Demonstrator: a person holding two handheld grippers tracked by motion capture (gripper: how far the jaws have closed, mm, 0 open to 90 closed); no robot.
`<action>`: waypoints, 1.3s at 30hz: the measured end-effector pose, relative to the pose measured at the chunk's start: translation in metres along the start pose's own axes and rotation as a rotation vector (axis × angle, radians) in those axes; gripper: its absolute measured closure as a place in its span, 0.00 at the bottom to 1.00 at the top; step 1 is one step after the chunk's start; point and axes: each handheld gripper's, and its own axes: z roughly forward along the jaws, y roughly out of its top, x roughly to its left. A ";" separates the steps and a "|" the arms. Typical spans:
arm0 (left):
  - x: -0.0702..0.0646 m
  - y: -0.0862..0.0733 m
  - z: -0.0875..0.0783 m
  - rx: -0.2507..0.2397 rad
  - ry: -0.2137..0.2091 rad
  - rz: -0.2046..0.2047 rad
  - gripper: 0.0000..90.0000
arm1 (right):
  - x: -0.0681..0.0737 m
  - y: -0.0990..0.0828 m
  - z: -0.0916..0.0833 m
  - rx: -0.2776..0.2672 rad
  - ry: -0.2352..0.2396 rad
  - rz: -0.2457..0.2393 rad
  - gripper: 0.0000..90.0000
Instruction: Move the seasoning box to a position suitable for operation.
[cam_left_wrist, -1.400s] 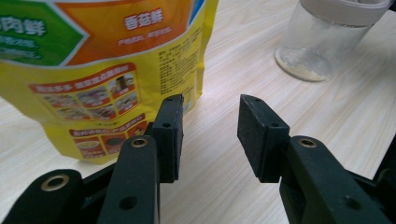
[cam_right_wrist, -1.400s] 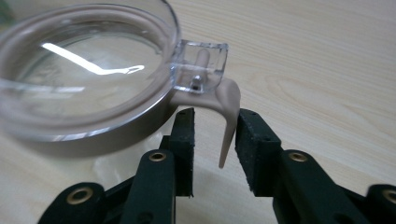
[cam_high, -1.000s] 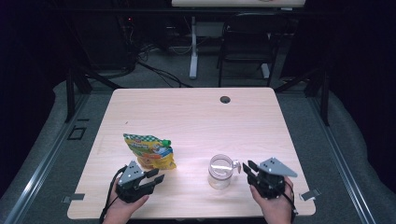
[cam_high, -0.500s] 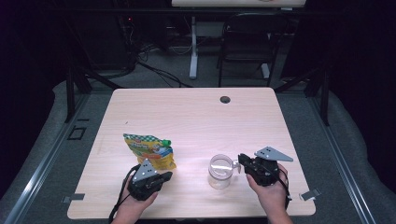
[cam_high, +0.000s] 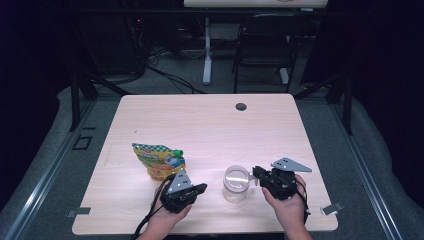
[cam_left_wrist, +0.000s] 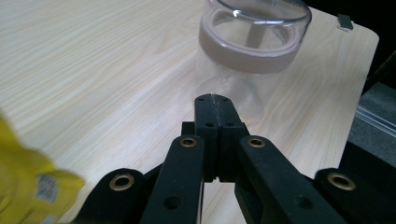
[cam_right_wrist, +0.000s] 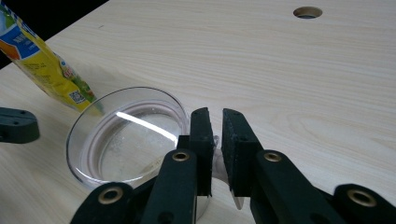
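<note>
High view: a clear glass mug (cam_high: 236, 183) stands upright on the light wood surface (cam_high: 210, 130), near the person's edge; taken as landmark. Left of the mug, well apart, a yellow snack pouch (cam_high: 159, 160) lies on the surface. Left tongs (cam_high: 199, 189) sit just left of the mug, close to the near end of the pouch, held in the left hand (cam_high: 167, 215), tips aimed toward the mug. Left gripper view: jaws pressed flat together, nothing between them, tips just short of the mug's wall (cam_left_wrist: 252, 51). Right tongs (cam_high: 257, 174) sit at the mug's right side, held in the right hand (cam_high: 287, 207). Right gripper view: the two jaws stand a narrow gap apart, straddling the clear handle (cam_right_wrist: 217, 161) at the mug's rim; contact with the handle cannot be told. Cable hole (cam_high: 241, 106) lies beyond the mug, near the far edge.
</note>
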 end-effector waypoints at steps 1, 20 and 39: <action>-0.001 0.002 0.003 0.000 -0.003 0.001 1.00 | -0.001 0.000 0.000 -0.002 0.005 0.006 0.93; -0.014 0.021 0.033 0.057 -0.045 0.047 1.00 | -0.002 -0.002 -0.001 -0.011 0.013 0.014 0.98; -0.013 0.029 0.033 0.031 -0.057 0.034 1.00 | -0.003 -0.003 -0.001 -0.015 0.018 0.024 0.98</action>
